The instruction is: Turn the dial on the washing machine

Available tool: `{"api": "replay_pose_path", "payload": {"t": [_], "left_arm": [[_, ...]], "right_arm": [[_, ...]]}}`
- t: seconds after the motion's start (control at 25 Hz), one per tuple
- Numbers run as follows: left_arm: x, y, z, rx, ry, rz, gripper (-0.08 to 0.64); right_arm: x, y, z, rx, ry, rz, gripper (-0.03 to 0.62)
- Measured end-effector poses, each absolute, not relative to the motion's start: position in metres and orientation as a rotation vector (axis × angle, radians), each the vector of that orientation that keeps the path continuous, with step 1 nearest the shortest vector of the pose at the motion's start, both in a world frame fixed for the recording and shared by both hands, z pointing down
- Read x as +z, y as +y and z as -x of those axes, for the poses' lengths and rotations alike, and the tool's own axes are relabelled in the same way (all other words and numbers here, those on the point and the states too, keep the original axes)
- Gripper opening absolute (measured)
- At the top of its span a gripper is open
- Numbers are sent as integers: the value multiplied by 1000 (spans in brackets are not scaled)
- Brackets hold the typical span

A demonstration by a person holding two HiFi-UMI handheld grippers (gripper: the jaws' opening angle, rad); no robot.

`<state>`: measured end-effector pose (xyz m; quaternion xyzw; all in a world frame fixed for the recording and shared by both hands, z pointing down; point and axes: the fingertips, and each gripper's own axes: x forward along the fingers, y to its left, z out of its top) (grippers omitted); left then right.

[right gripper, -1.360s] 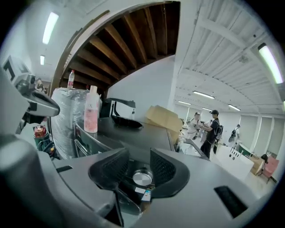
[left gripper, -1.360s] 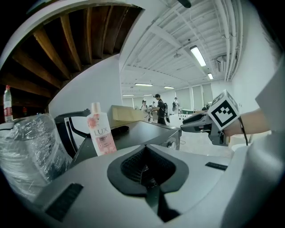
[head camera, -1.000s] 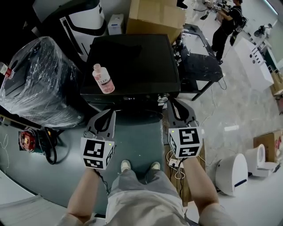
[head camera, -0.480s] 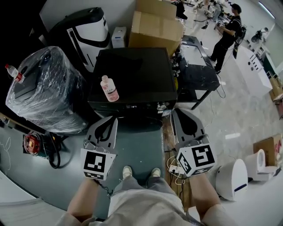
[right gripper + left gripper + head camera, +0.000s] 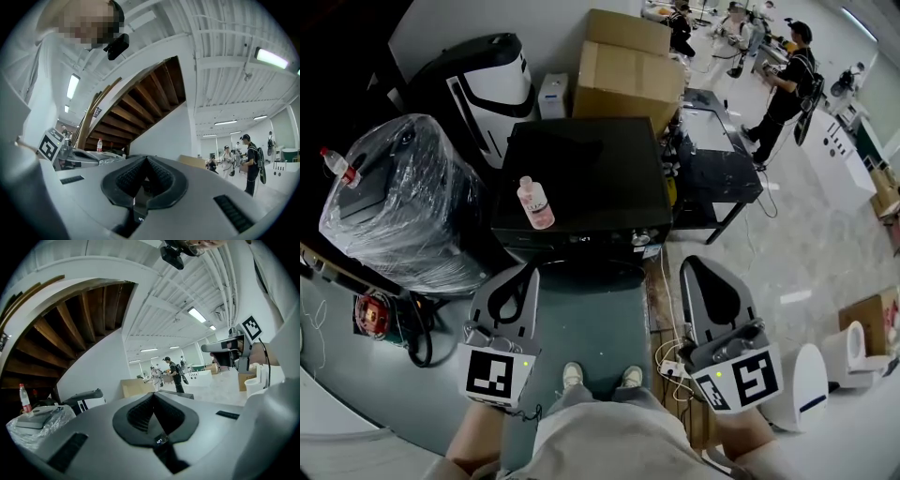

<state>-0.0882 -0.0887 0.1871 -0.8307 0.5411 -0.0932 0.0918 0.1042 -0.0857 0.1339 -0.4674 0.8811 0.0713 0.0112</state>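
Note:
The black washing machine [image 5: 591, 178] stands in the middle of the head view, with its small silver dial [image 5: 638, 238] at the right end of the front panel. My left gripper [image 5: 529, 268] is shut with nothing in it and hangs in front of the machine's left front corner. The right gripper [image 5: 693, 262], also shut and empty, is right of the dial and clear of it. Neither touches the machine. In the left gripper view the pads of the left gripper [image 5: 153, 393] meet. In the right gripper view those of the right gripper [image 5: 146, 157] meet too; both views look level across the hall.
A pink bottle [image 5: 534, 202] lies on the machine's lid. A plastic-wrapped appliance [image 5: 403, 202] stands at the left, cardboard boxes [image 5: 628, 70] behind, a black table [image 5: 717, 155] at the right. A cable reel [image 5: 370, 314] is on the floor. People [image 5: 787, 66] stand far back.
Both grippers have drawn back from the machine's front panel toward me and risen. The right one has left the dial area and drifted right.

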Motion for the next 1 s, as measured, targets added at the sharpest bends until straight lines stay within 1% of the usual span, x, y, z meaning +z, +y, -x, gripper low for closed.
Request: {"api": "replay_pose_path", "payload": {"t": [0.64,1.0], "left_arm": [[171,-84,95,-243,1633,2472,20],[168,-85,97,-207,1607,2479,19]], "right_arm": [[138,-84,-92,185,2807,1377,28],[136,-84,-102,200,2777,1419,28]]}}
